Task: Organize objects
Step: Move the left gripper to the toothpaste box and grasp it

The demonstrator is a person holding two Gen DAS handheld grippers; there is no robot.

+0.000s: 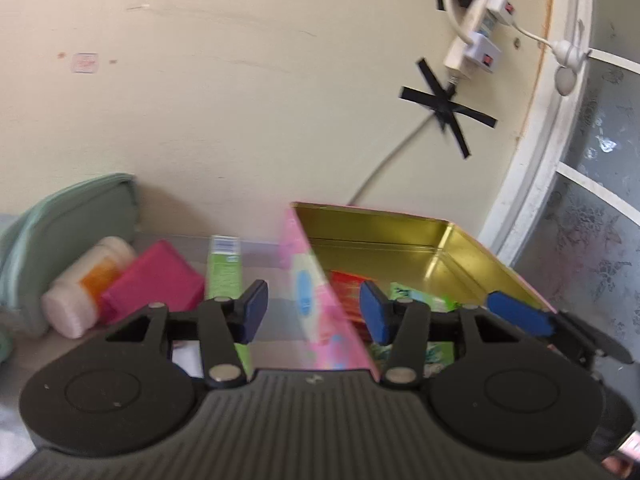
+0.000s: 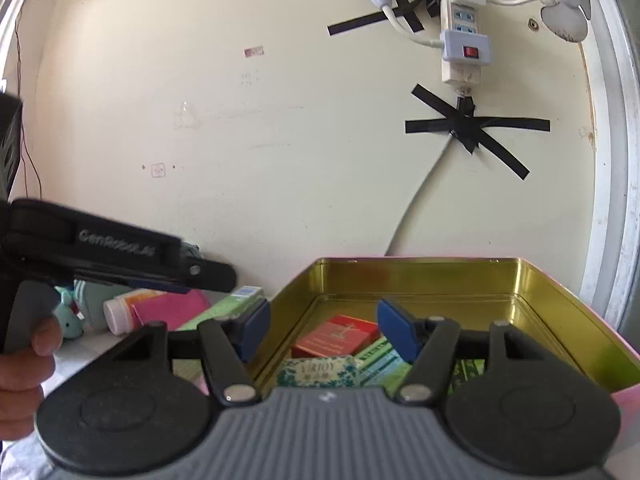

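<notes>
Left gripper (image 1: 314,312): jaws apart, pads clear of everything. The pink outer wall of the tin (image 1: 400,236) rises in the gap between them, touching neither pad. No earlier view to compare.

Right gripper (image 2: 324,330): jaws apart, nothing gripped. Its left pad sits outside the tin's near-left wall, its right pad hangs over the tin's inside, not touching the contents.

Tin: open, gold inside, pink outside, on the table against the wall. Seen from the right wrist it fills the 3 to 6 o'clock part of the view.

In the tin, near to far in the right view: a white-and-green patterned box (image 2: 318,372) at the near edge, striped green packs (image 2: 384,360) just beside it toward 3 o'clock, a red box (image 2: 336,338) behind them. Far half of the tin floor is bare.

Outside the tin, toward 9 o'clock in the left view: a green carton (image 1: 224,270) lying just beside the tin, then a pink pack (image 1: 154,284), then a white jar (image 1: 86,288) with an orange label lying on its side, touching the pink pack. Behind them a pale green pouch (image 1: 64,216) leans at the wall.

At 9 o'clock in the right view, a hand (image 2: 24,368) holds the left gripper's body; a small teal toy (image 2: 68,318) lies beyond it.

Wall at 1 o'clock: power strip (image 2: 460,36) fixed with black tape (image 2: 472,130), cable running down behind the tin.
</notes>
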